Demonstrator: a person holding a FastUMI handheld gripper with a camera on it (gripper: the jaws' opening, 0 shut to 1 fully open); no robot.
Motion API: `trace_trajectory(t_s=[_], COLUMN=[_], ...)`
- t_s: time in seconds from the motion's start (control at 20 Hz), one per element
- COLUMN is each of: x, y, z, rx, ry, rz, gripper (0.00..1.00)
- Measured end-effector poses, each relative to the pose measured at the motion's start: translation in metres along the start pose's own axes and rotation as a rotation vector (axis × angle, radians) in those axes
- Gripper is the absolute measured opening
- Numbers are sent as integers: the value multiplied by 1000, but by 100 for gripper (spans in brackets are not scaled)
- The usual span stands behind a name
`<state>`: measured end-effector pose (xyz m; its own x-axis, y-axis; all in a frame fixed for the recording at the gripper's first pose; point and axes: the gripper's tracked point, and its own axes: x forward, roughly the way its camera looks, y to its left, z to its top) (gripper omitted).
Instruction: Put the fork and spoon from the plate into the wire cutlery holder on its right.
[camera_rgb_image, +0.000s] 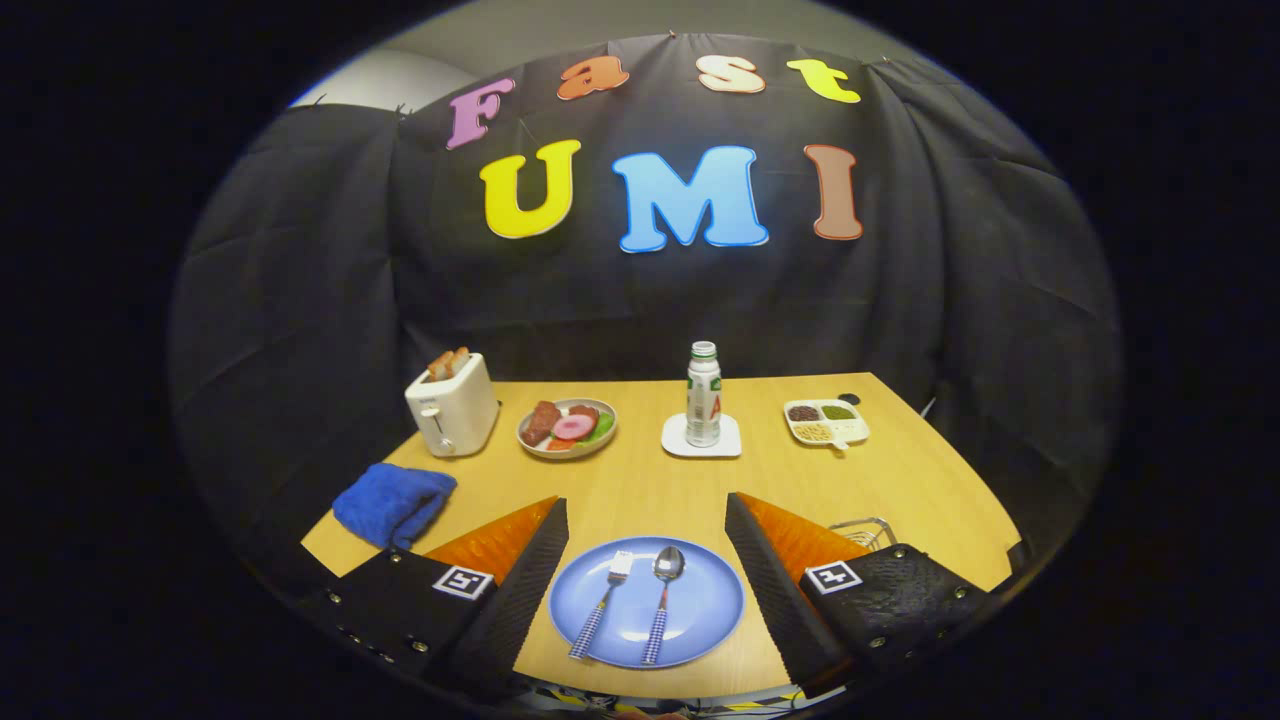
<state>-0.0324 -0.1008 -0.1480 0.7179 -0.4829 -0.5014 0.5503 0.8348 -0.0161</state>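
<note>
- Gripper view: gripper (646, 520) spread wide, holding nothing, above the tabletop (900, 480).
- Fork (603, 602) and spoon (662, 600) lie side by side on the plate (715, 610) between its fingers.
- Wire cutlery holder (866, 531) peeks out behind the right finger.

The gripper (646, 510) hangs level, its fingers (535, 575) spread wide, holding nothing.

My gripper (646, 520) is hanging with its fingers spread wide, and the blue plate (700, 620) is lying in the gap between them, nothing standing over the fork (603, 606) or spoon (661, 603). The wire cutlery holder (866, 531) is peeking out just behind my right finger (775, 590), which is blocking a straight sideways pass. Bare table (640, 485) is lying ahead before the bottle (703, 394).
</note>
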Motion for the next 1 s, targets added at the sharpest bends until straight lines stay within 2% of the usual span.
trace_trajectory(t_s=[0.15,0.45,0.9,1.0], x=[-1,10,31,38], y=[-4,0,3,6], z=[-1,-26,-114,-129], rx=[23,-33,-81,-87], ry=[-1,121,542,602], rz=[-61,-37,17,27], gripper=[98,98,98,98])
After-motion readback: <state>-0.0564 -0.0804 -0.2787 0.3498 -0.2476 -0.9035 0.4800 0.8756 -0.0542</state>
